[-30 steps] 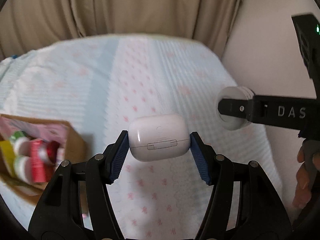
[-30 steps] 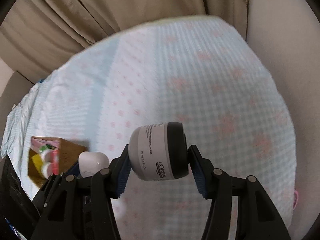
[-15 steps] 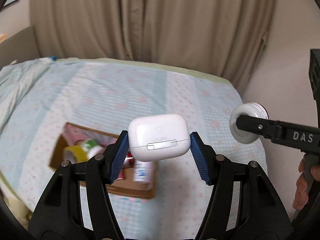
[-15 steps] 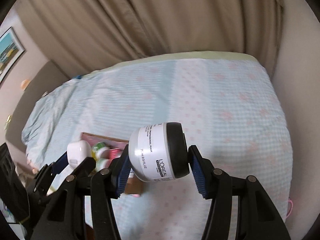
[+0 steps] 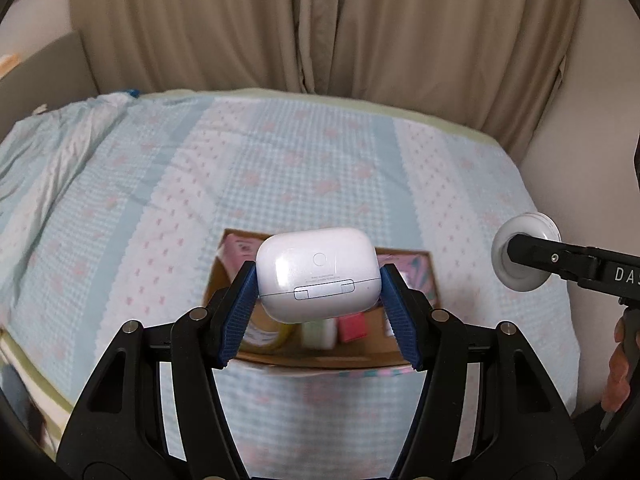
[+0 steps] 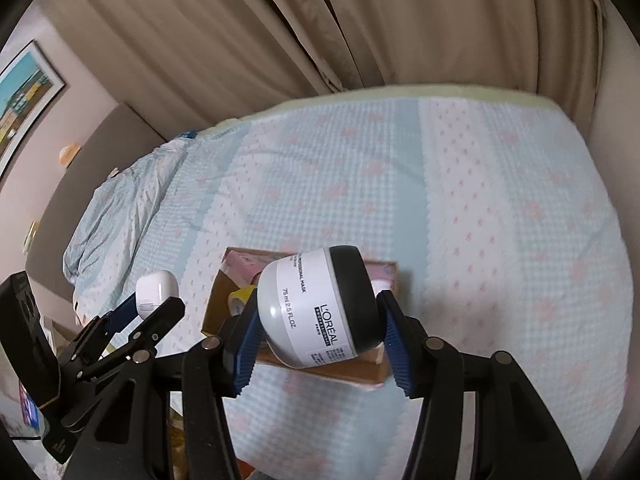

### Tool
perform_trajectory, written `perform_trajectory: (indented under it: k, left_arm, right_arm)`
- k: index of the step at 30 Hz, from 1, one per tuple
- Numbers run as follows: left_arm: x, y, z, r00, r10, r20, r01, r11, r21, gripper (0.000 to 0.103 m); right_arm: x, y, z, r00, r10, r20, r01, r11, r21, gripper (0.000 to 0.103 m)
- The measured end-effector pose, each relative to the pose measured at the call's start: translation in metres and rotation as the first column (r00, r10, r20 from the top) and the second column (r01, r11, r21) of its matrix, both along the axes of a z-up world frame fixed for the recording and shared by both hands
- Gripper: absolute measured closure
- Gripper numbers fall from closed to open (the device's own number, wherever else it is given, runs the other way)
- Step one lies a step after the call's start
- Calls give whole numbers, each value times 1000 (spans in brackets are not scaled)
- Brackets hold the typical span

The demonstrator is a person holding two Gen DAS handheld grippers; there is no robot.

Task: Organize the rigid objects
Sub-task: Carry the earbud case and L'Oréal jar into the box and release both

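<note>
Left gripper (image 5: 319, 312) clenched on white earbud case (image 5: 318, 274), blue pads pressed to both ends; case held in air above open cardboard box (image 5: 320, 354). Right gripper (image 6: 318, 338) clenched on white jar (image 6: 318, 308) with dark lid, jar lying sideways between pads, likewise in air over box. Box resting on bed (image 5: 140, 200) with blue-and-white checked cover, toward near edge; tape roll (image 5: 264, 334) and small red item (image 5: 352, 328) inside, remaining contents blurred. Tan curtain (image 5: 320, 24) at far side. Fingers of a hand (image 5: 618, 376) seen at right edge.
</note>
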State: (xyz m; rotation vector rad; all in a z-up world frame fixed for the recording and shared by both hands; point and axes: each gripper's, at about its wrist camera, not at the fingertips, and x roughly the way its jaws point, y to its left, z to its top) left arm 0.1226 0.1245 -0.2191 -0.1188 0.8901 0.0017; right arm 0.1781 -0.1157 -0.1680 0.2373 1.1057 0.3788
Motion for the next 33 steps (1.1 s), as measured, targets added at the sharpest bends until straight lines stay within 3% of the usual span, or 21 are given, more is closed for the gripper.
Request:
perform_trajectory:
  k: [8, 15, 22, 27, 33]
  left_arm:
    - [21, 47, -45, 990, -122, -75, 122, 993, -9, 45]
    - [33, 69, -97, 972, -171, -163, 167, 985, -40, 45]
    - [38, 75, -160, 937, -216, -273, 210, 976, -51, 45]
    - [47, 69, -179, 926, -237, -294, 238, 971, -33, 45]
    - [54, 69, -190, 918, -237, -317, 248, 969, -8, 45]
  right_arm:
    - [2, 37, -43, 985, -142, -95, 136, 989, -64, 52]
    - [2, 61, -85, 969, -175, -172, 156, 980, -121, 52]
    - [6, 72, -142, 949, -194, -247, 158, 975, -157, 52]
    - [10, 77, -173, 938, -206, -279, 159, 970, -182, 52]
    - [19, 79, -189, 929, -217, -301, 156, 964, -214, 52]
